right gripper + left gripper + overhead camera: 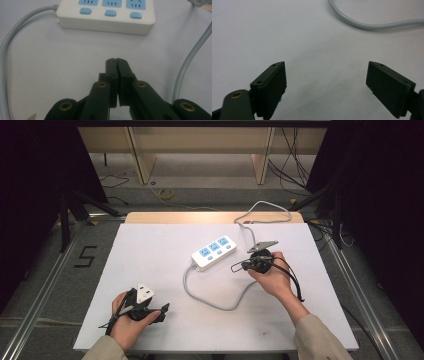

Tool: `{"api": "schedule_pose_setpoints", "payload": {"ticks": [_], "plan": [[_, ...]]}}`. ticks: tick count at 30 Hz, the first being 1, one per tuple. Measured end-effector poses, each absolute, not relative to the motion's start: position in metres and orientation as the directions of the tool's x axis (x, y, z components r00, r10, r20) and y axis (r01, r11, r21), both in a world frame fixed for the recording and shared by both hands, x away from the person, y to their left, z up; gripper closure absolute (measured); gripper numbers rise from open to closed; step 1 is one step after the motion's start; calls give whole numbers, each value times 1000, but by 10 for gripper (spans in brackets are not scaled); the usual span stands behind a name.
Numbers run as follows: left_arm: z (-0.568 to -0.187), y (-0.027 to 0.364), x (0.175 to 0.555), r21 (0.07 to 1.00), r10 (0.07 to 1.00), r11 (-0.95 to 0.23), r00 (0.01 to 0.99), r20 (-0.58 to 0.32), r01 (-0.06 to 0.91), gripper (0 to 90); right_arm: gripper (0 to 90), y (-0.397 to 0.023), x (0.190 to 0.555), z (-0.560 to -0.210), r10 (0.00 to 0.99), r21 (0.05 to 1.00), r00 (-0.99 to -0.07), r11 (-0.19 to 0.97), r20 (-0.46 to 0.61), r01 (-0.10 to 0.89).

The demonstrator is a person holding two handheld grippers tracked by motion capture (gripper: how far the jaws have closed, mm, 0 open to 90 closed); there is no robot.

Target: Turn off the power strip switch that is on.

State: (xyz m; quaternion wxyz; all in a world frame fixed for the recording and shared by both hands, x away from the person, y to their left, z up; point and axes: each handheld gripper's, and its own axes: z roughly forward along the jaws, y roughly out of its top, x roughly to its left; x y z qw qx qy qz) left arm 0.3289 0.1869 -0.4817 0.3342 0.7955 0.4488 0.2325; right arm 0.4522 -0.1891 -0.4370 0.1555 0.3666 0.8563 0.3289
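The power strip (214,251) lies mid-table, its grey cable (210,297) looping toward the person. The right gripper (239,266) sits just beside the strip's near side — jaws pressed together, nothing between them. The left gripper (164,311) rests near the table's front edge — jaws wide apart, empty.

Soft, even overhead light, faint shadows; both gripper views slightly blurred.
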Motion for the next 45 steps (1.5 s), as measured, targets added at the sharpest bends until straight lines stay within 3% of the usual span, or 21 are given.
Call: {"api": "schedule_pose_setpoints", "payload": {"ticks": [21,45], "plan": [[-482,187,329,740,871,-374,486,72,560,164,841,-206,428,-442,730,685,-683,509,-22,522],[-482,187,329,738,872,-372,484,70,563,164,658,-230,397,-446,731,715,-682,486,-17,503]]}}
